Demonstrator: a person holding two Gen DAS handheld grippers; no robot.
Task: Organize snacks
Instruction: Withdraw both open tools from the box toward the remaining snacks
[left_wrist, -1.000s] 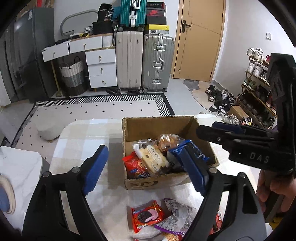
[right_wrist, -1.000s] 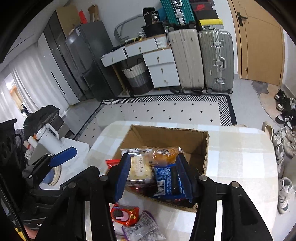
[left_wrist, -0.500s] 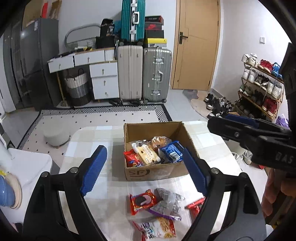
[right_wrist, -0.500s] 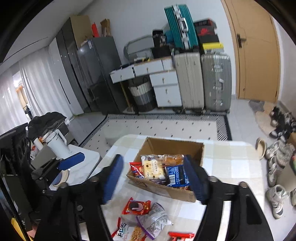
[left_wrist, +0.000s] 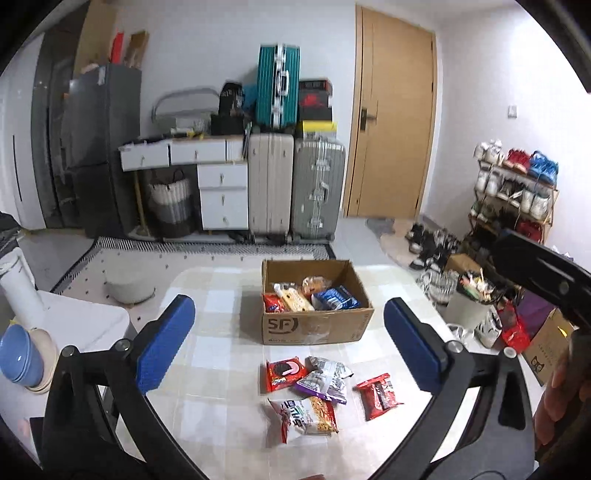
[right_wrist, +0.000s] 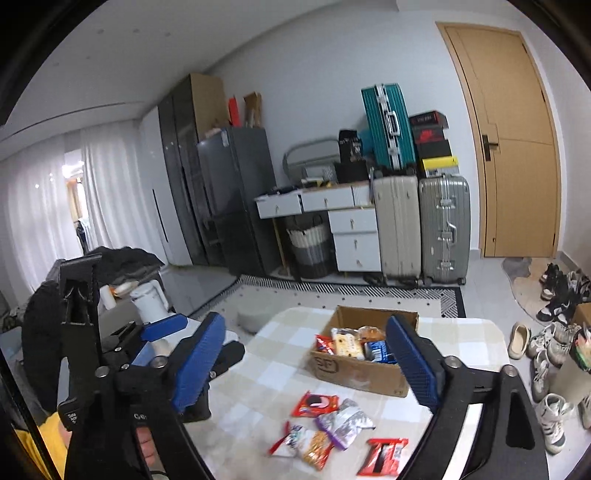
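Note:
A cardboard box (left_wrist: 314, 326) (right_wrist: 354, 374) stands on the checked table (left_wrist: 207, 295) and holds a red pack (left_wrist: 274, 303), a cream pack (left_wrist: 295, 298), a bun and a blue pack (left_wrist: 335, 298). In front of it lie a red cookie pack (left_wrist: 284, 373) (right_wrist: 314, 404), a purple-silver pack (left_wrist: 325, 378), a noodle pack (left_wrist: 308, 411) and a red bar pack (left_wrist: 378, 395) (right_wrist: 384, 456). My left gripper (left_wrist: 287, 308) hangs well back from the box, jaws opening wide, nothing between them. My right gripper (right_wrist: 304, 325) is likewise back and high, jaws opening and bare.
A white side table (left_wrist: 85, 325) with a blue bowl (left_wrist: 18, 356) and a kettle (right_wrist: 149, 299) stands left of the table. A bin (left_wrist: 467, 299), shoes and a shoe rack (left_wrist: 513, 192) lie to the right. Suitcases (left_wrist: 295, 188) and drawers line the far wall.
Both grippers pulled back and up from the box, which now looks smaller. The right jaws let go of the blue pack, which lies in the box, and spread. The left jaws widened.

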